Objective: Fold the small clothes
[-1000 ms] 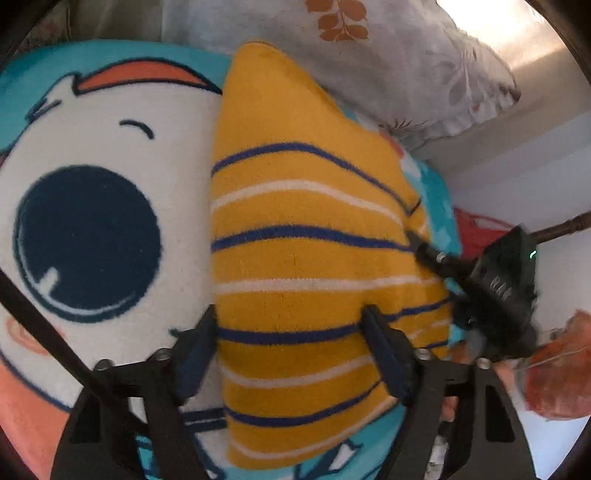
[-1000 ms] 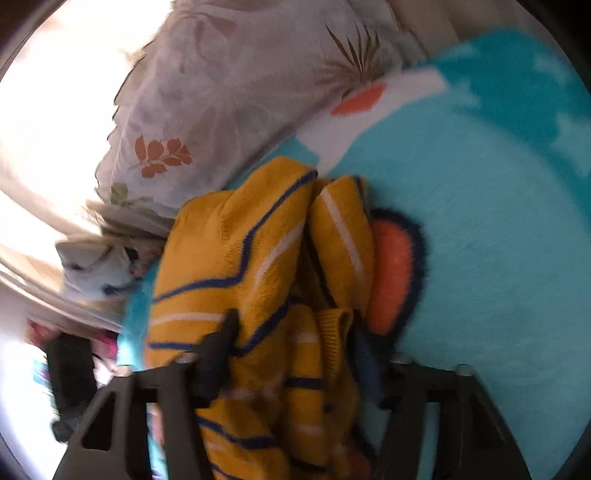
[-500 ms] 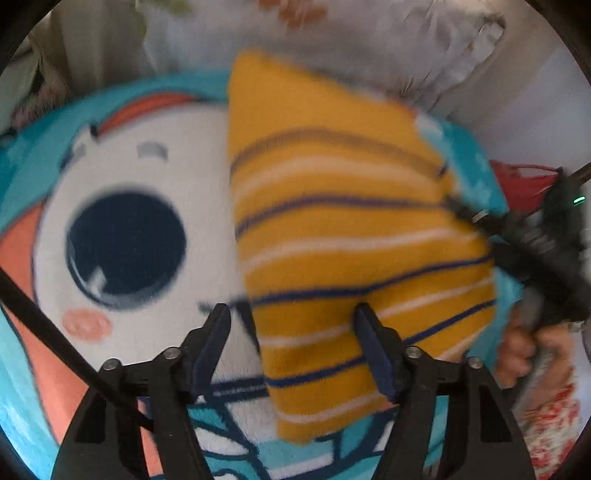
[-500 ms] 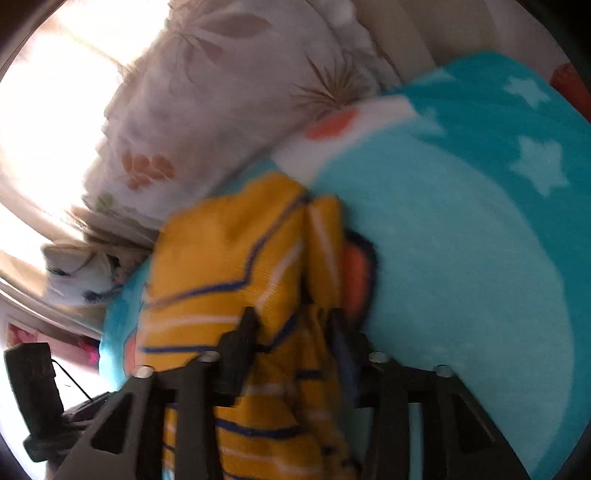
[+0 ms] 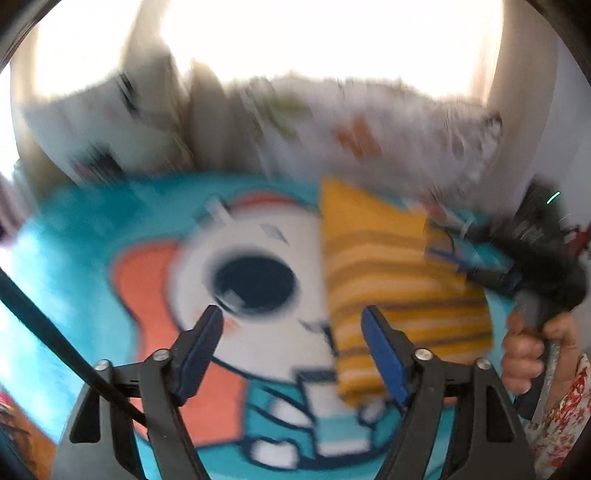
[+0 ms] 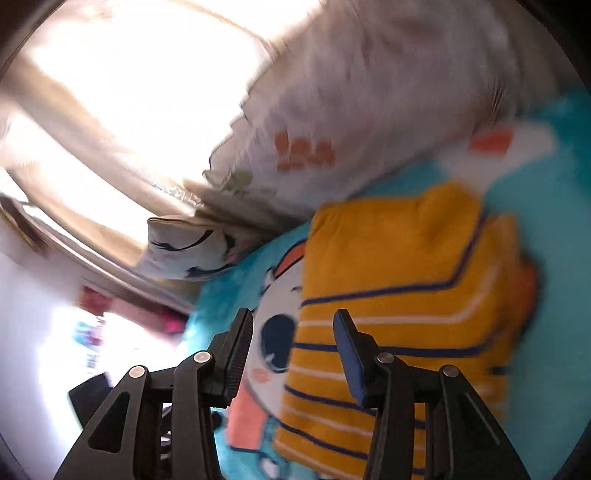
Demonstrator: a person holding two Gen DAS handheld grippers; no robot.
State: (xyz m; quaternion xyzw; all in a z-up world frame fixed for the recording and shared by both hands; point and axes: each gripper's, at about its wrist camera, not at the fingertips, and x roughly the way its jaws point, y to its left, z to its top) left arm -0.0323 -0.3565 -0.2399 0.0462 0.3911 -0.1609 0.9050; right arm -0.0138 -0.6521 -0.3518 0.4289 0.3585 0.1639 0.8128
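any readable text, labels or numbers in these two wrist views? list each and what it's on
None readable.
Yellow striped sweater: stripes only, no label visible.
Cartoon blanket: a drawn face, no lettering.
Floral pillow: leaf print only, motion-blurred.
Right gripper: one green indicator light on its body, no legible marking.

Cartoon blanket (image 5: 92, 236), floral pillow (image 6: 388, 110) behind, bright window (image 5: 295, 33) w/ glare
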